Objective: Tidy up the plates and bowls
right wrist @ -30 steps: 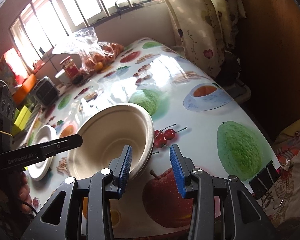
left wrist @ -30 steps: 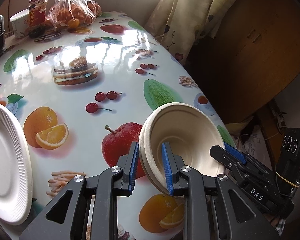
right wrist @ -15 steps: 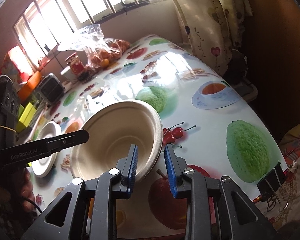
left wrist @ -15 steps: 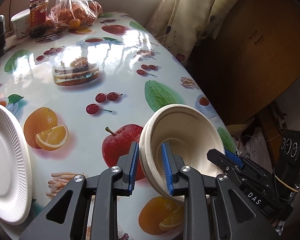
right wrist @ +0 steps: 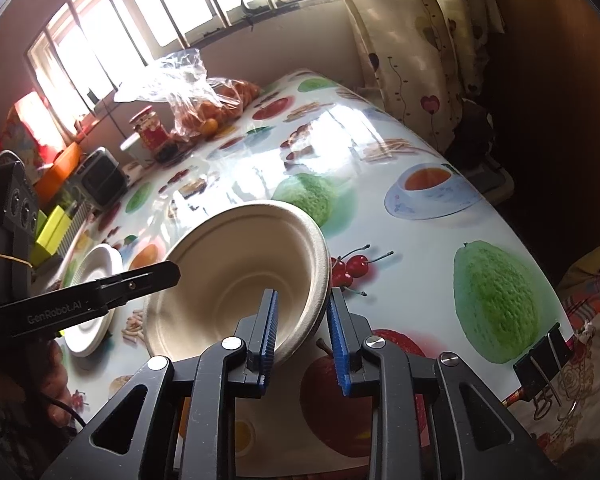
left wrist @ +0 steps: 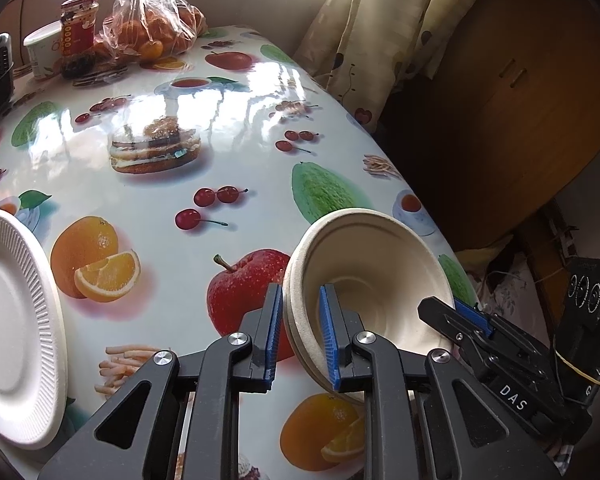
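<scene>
**A:** What is seen to have changed over the last second?

**B:** The right gripper (right wrist: 302, 336) has just been closing. A second ago its blue pads stood wide, with the near rim of the beige bowls (right wrist: 236, 276) only partly between them; now the pads are drawn in on that rim, one inside the bowl and one outside. The left gripper (left wrist: 300, 336) has also been tightened a little on the opposite rim, where two stacked rims can be made out (so at least two nested bowls).

**A:** What is meant by that for the task?

**B:** The stack is now gripped from both sides. It is judged that the bowls are about to be pulled apart or carried as one; which of the two cannot be told.

**A:** How are the claws described?

**B:** Both are nearly closed, each clamped on the bowl rim with only the thickness of the rim between the pads. Nothing else is touched by either.

**A:** Where are the task's things placed?

**B:** The bowls are held tilted just over the fruit-printed tablecloth (left wrist: 172, 184), near the table's front edge, above a printed apple. A white ridged paper plate (left wrist: 16, 328) is lying flat on the cloth well to the left, apart from the bowls
</scene>
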Motion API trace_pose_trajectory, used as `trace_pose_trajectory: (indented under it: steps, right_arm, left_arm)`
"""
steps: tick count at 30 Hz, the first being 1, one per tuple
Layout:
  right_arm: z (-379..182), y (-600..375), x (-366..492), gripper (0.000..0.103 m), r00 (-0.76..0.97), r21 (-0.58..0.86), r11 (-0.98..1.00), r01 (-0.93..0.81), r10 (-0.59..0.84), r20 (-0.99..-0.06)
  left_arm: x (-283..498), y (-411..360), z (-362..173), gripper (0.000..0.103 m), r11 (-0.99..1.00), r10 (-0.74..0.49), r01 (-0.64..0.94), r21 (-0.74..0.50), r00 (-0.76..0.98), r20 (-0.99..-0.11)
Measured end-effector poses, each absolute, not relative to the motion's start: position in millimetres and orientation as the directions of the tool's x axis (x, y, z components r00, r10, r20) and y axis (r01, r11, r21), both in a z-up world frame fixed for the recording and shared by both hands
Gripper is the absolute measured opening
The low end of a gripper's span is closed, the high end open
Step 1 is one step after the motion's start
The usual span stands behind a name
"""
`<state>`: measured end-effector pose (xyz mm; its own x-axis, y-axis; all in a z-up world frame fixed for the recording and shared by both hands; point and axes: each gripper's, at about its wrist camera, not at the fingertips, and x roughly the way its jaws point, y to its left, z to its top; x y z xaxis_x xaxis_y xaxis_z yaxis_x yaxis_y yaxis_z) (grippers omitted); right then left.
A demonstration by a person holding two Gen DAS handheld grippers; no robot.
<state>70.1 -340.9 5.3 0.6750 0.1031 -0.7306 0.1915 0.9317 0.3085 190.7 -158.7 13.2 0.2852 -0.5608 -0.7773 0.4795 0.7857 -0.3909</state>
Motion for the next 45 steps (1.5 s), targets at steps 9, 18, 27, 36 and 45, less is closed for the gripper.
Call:
trace_pose_trajectory:
  steps: [9, 18, 27, 36, 45]
  right_arm:
    - [13, -337, 70, 0.024, 0.684, 0.296, 0.936, 0.188, 0.092, -0.724]
    - [22, -328, 74, 0.024, 0.688, 0.297, 0.94, 0.168, 0.104, -0.718]
    - [32, -309, 87, 0.024, 0.697, 0.286, 0.951, 0.115, 0.128, -0.705]
    - [36, -284, 103, 0.024, 0.694, 0.282, 0.958, 0.046, 0.173, -0.699]
    - [41, -253, 121, 0.024, 0.689, 0.278, 0.96, -0.031, 0.222, -0.69]
  left_arm:
    - [190, -155, 15, 0.02, 0.782, -0.571, 0.474, -0.405, 0.285, -0.77]
    - [192, -141, 20, 0.02, 0.787, -0.576, 0.454, -0.418, 0.3, -0.761]
    - [193, -119, 28, 0.02, 0.806, -0.565, 0.423, -0.414, 0.343, -0.75]
    - [194, -87, 34, 0.02, 0.832, -0.542, 0.373, -0.409, 0.394, -0.743]
    - [196, -53, 40, 0.02, 0.859, -0.509, 0.319, -0.401, 0.444, -0.737]
